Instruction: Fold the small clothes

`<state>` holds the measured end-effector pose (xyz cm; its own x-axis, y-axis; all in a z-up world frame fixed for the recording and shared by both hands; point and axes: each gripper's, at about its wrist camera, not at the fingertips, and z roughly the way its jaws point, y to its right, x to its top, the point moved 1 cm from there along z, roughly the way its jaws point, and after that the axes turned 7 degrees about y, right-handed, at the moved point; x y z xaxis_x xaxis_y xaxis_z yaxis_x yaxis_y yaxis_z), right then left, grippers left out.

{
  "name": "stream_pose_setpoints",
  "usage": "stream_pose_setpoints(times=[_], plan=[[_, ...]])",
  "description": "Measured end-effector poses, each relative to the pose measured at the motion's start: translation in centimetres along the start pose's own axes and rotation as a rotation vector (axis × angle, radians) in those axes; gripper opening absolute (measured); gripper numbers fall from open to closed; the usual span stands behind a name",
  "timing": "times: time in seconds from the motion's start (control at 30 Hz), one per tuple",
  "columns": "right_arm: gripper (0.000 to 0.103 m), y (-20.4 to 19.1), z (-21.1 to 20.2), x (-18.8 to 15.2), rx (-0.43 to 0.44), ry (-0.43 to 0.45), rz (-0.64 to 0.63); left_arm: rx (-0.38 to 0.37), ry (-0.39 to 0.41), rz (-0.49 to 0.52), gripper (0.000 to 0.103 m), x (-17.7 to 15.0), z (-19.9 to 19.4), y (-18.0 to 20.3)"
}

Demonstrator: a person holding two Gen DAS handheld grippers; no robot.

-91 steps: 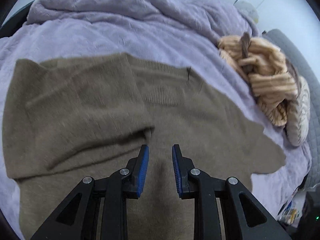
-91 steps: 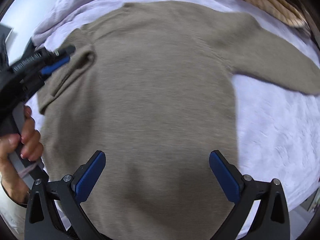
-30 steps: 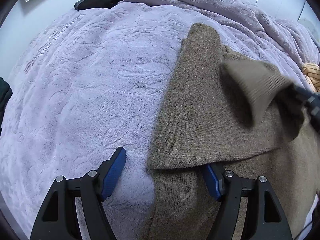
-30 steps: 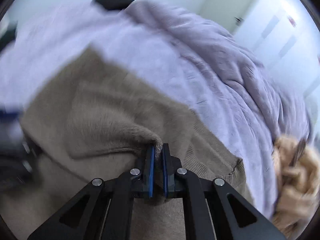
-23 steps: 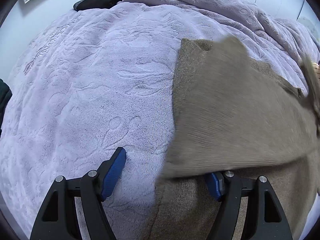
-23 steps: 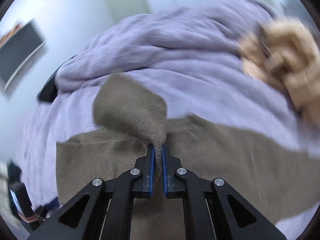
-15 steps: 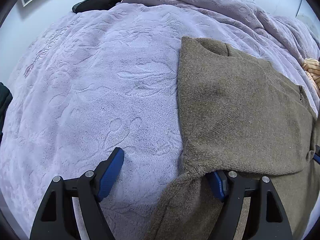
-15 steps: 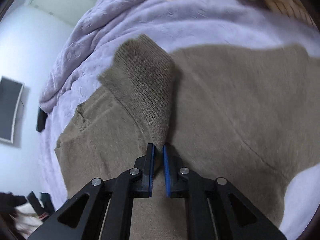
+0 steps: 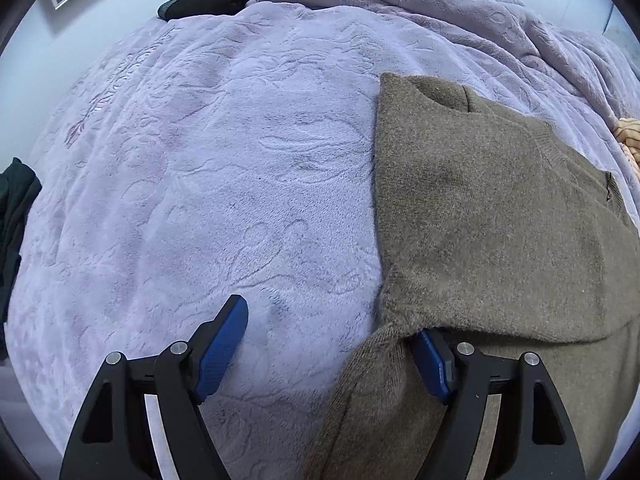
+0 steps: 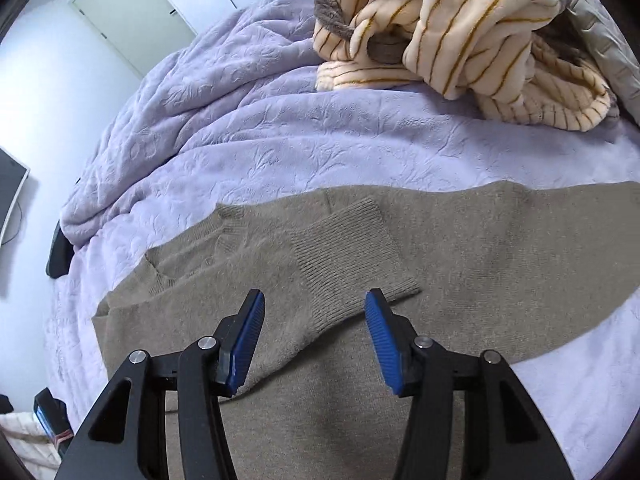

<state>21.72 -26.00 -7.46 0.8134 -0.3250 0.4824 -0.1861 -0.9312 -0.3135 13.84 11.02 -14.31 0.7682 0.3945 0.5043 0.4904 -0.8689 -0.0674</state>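
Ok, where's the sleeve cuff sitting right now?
In the right wrist view the cuff lies flat on the sweater, folded across its chest just ahead of the open right gripper, near the collar.

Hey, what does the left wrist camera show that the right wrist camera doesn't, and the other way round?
Only the left wrist view shows the folded side edge of the brown knit sweater draped over the left gripper's right finger, and a dark garment at the bed's edge. Only the right wrist view shows the ribbed sleeve cuff lying across the sweater's body in front of the open right gripper, the whole cream striped fleece pile, and a white door. Both show the sweater on the lilac embossed blanket.
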Motion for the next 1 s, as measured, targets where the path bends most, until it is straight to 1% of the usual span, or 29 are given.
stream_pose_setpoints(times=[0.03, 0.1, 0.17, 0.2, 0.3, 0.37, 0.43, 0.5, 0.57, 0.67, 0.77, 0.87, 0.9, 0.93, 1.0], plan=[[0.057, 0.1, 0.3, -0.1, -0.005, -0.019, -0.014, 0.004, -0.003, 0.006, 0.078, -0.1, -0.2, -0.1], [0.057, 0.9, 1.1, -0.6, -0.024, -0.085, -0.019, 0.017, -0.009, 0.022, 0.078, -0.3, -0.7, -0.3], [0.057, 2.6, 1.6, -1.3, -0.007, -0.154, 0.038, 0.030, -0.014, 0.034, 0.078, -0.5, -1.1, -0.6], [0.057, 3.5, 1.6, -1.7, -0.013, -0.174, 0.064, 0.035, -0.019, 0.038, 0.078, -0.6, -1.4, -0.7], [0.057, 5.9, 0.7, -2.6, -0.020, -0.192, 0.096, 0.048, -0.026, 0.050, 0.078, -0.6, -2.1, -0.6], [0.057, 7.3, -0.1, -3.0, -0.008, -0.201, 0.113, 0.068, -0.025, 0.069, 0.078, -0.8, -2.8, -0.4], [0.060, 8.8, -0.8, -3.2, -0.003, -0.206, 0.134, 0.090, -0.021, 0.085, 0.078, -1.0, -3.6, -0.2], [0.060, 10.4, -1.6, -3.3, -0.002, -0.206, 0.160, 0.107, -0.013, 0.081, 0.078, -1.1, -4.5, -0.1], [0.060, 12.2, -2.5, -3.4, -0.013, -0.200, 0.186, 0.100, -0.004, 0.066, 0.078, -1.0, -5.3, 0.0], [0.060, 14.2, -3.6, -3.6, -0.021, -0.196, 0.218, 0.071, 0.035, 0.060, 0.078, 0.0, -5.9, 1.0], [0.060, 15.2, -4.2, -4.0, -0.020, -0.201, 0.229, 0.052, 0.069, 0.069, 0.078, 2.1, -5.2, 2.6], [0.060, 15.6, -4.4, -4.3, -0.009, -0.208, 0.231, 0.014, 0.077, 0.011, 0.078, 4.8, -3.1, 3.7], [0.060, 15.6, -4.5, -4.4, -0.004, -0.208, 0.229, 0.011, 0.067, -0.008, 0.078, 5.3, -2.3, 3.8], [0.060, 15.6, -4.5, -4.5, 0.000, -0.208, 0.228, 0.006, 0.041, -0.031, 0.078, 5.8, -0.9, 3.8], [0.060, 15.8, -4.6, -4.6, 0.012, -0.207, 0.228, 0.034, -0.016, -0.050, 0.078, 5.7, 1.3, 3.5]])
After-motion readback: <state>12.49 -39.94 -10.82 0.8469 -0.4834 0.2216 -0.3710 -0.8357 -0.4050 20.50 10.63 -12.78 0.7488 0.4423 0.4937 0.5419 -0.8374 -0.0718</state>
